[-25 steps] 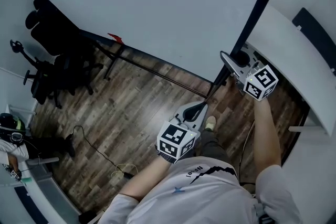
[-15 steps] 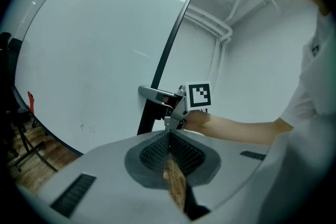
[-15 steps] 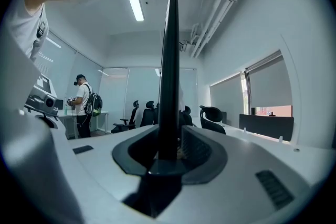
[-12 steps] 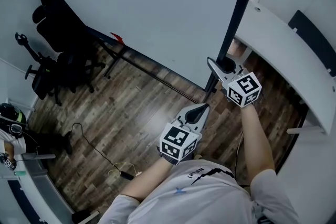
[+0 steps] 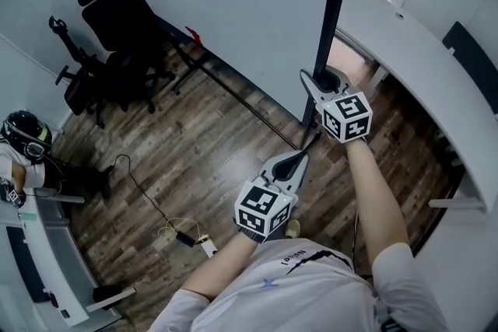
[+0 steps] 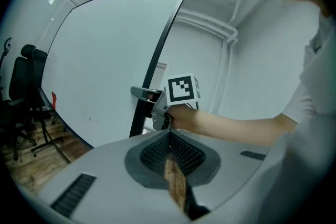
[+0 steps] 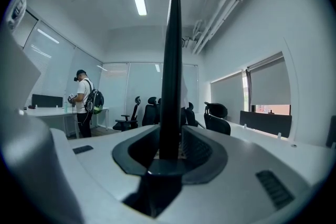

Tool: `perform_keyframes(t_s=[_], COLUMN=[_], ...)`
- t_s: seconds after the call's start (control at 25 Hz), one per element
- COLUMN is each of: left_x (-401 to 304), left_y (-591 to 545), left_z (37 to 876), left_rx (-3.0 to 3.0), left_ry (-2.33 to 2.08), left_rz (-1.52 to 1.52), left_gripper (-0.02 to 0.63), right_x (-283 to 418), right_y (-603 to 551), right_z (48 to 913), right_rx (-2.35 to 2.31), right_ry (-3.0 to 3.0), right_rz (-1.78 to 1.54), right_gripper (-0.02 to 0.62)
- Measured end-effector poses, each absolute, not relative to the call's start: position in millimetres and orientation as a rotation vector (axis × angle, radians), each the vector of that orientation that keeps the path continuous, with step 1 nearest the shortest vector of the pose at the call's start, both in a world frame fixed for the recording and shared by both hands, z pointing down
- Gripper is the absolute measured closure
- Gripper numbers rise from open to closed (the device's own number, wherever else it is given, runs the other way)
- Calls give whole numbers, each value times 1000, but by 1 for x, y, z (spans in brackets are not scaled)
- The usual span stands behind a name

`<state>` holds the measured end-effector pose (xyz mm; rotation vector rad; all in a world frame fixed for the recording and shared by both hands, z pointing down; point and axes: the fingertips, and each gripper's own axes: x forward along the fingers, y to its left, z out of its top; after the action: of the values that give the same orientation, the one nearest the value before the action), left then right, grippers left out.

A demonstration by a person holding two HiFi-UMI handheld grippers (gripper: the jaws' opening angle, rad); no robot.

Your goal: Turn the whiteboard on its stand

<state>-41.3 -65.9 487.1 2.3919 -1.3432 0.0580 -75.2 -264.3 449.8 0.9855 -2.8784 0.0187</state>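
Observation:
The whiteboard is a large white panel with a black frame, standing on a wheeled stand. My right gripper is shut on the frame's edge, low on the board's right side. In the right gripper view the black edge rises straight up from between the jaws of the right gripper. My left gripper hangs lower over the wooden floor, shut, holding nothing. The left gripper view looks over the left gripper at the whiteboard and the right gripper on its edge.
Black office chairs stand behind the board at the left. The stand's base bar runs along the floor. A curved white desk lies close at the right. A cable trails on the floor. A person stands at the far left.
The board's gripped edge has swung left and now runs almost straight up in the head view. My right gripper moved left with it. The left gripper barely moved.

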Motion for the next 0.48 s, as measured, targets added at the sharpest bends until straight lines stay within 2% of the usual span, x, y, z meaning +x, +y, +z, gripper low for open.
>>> perform_keyframes(t_s=[0.48], left_x=[-53], left_y=[9], left_z=[494], left_rx=[2318], left_ry=[-1460], left_rz=[67], left_gripper=[594], right_x=[-98], right_y=[-220], right_z=[459], right_rx=[932], right_ry=[-2886], right_rz=[45], right_gripper=[452])
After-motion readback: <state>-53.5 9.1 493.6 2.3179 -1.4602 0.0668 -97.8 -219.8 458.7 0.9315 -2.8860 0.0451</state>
